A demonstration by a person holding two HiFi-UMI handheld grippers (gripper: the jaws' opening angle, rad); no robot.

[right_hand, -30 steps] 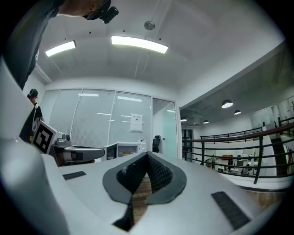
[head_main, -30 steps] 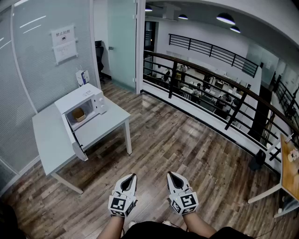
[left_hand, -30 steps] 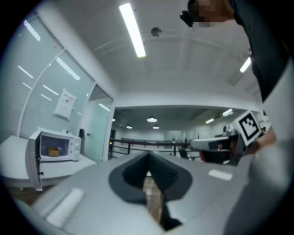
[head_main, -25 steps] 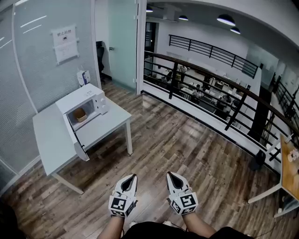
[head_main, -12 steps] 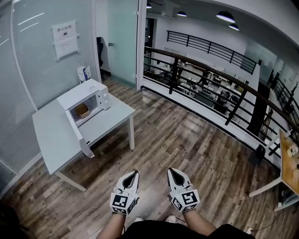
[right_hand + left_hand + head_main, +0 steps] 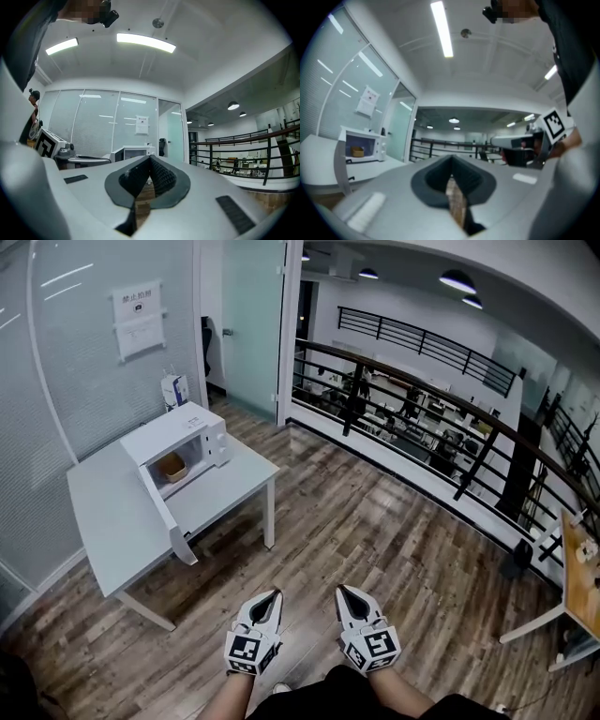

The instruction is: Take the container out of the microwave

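Note:
A white microwave [image 6: 192, 439] stands on a grey table [image 6: 108, 512] at the left, its door [image 6: 172, 522] swung wide open. Inside sits a small brown container [image 6: 172, 466], also seen in the left gripper view as the container [image 6: 357, 151] in the microwave [image 6: 363, 145]. My left gripper [image 6: 275, 594] and right gripper [image 6: 339, 590] are held side by side low in the head view, over the wooden floor, far from the table. Both are shut and hold nothing. The right gripper view shows the microwave [image 6: 133, 152] beyond its jaw tips.
A glass partition wall [image 6: 84, 352] runs behind the table, with a glass door [image 6: 253, 315] beside it. A black railing [image 6: 422, 418] edges the wooden floor [image 6: 375, 521] at the right. Another table [image 6: 577, 587] stands at the far right.
The table and microwave have drifted slightly rightward and nearer in the head view. Both grippers stay shut, side by side.

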